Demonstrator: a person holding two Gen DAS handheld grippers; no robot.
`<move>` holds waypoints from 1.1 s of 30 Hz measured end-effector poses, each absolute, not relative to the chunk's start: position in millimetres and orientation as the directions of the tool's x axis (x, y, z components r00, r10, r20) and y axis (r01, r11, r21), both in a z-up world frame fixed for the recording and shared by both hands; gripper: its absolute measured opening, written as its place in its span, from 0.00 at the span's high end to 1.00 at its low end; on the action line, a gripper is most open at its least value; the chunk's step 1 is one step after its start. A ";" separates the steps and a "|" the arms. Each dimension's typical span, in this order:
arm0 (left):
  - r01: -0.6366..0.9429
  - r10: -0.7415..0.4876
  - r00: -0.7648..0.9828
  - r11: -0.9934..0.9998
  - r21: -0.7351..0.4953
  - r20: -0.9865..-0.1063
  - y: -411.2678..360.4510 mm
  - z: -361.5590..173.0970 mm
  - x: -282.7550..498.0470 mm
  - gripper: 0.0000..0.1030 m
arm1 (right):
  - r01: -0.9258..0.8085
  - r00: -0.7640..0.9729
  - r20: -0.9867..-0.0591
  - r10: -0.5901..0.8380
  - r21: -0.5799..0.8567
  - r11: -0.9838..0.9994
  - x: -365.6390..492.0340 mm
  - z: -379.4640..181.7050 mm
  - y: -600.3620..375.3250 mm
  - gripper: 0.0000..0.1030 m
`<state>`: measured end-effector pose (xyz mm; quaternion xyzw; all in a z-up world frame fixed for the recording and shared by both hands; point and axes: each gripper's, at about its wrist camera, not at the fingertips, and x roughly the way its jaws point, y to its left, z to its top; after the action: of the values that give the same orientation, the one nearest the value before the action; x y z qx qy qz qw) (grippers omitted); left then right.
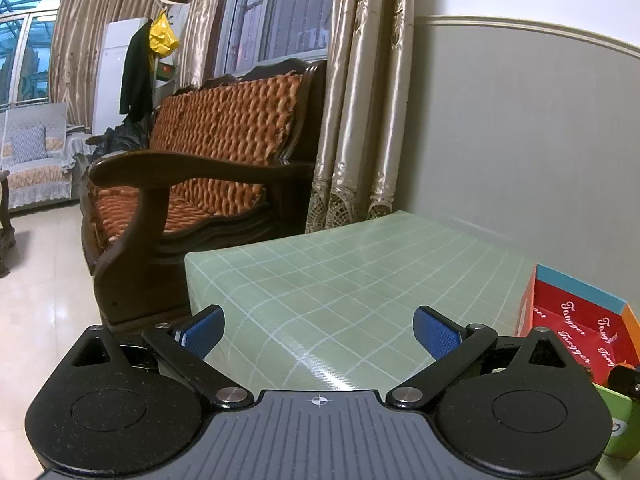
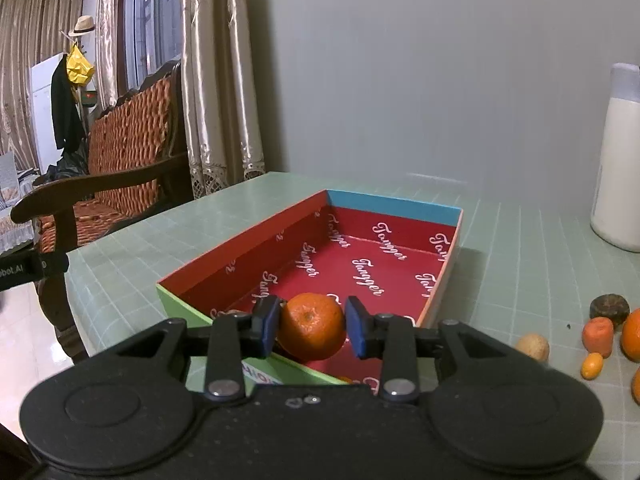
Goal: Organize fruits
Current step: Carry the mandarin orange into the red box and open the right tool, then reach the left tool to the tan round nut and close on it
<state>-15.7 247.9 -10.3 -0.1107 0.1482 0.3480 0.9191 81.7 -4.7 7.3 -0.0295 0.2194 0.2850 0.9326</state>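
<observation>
The right gripper (image 2: 311, 330) was clamped on a small orange mandarin (image 2: 311, 326), its blue pads pressed to either side of the fruit. It held the mandarin over the near end of the red box (image 2: 372, 264), an open carton with "Tangger" printed across its inside, a blue far wall and a green near wall. The box sat on the green gridded table (image 2: 520, 264).

Off to the right of the box, a loose cluster of fruit lay on the table: a pale round one (image 2: 532, 346), a tiny orange kumquat (image 2: 592, 365), a stubby orange piece (image 2: 598, 336), a dark brownish one (image 2: 609, 309) and a larger orange (image 2: 633, 334) cut by the edge of view. Beyond them, further from the box, stood a white bottle (image 2: 618, 168).

The left gripper (image 1: 319, 332) hung left of the box (image 1: 576, 320) with its fingers spread wide apart and nothing between them, over bare tabletop (image 1: 340, 272).
</observation>
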 end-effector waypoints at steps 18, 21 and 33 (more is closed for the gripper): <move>-0.649 0.591 0.729 0.757 -0.075 -0.345 232.7 -8.2 -9.7 0.03 | -0.515 0.789 -0.378 0.484 0.022 0.857 77.4 22.1 -13.1 0.24; -0.633 0.579 0.741 0.771 -0.069 -0.341 223.8 -7.8 -6.0 0.03 | -0.505 0.801 -0.365 0.474 0.011 0.863 75.9 25.3 -18.8 0.22; -0.522 0.497 0.821 0.853 -0.019 -0.282 166.6 -0.3 13.8 0.03 | -0.391 0.874 -0.313 0.371 -0.002 0.920 75.8 31.3 -82.8 0.10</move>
<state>13.8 166.6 -0.3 -0.0478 0.1348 0.2673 0.9529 75.8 -82.8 31.3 -0.0326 0.1552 0.1971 0.9675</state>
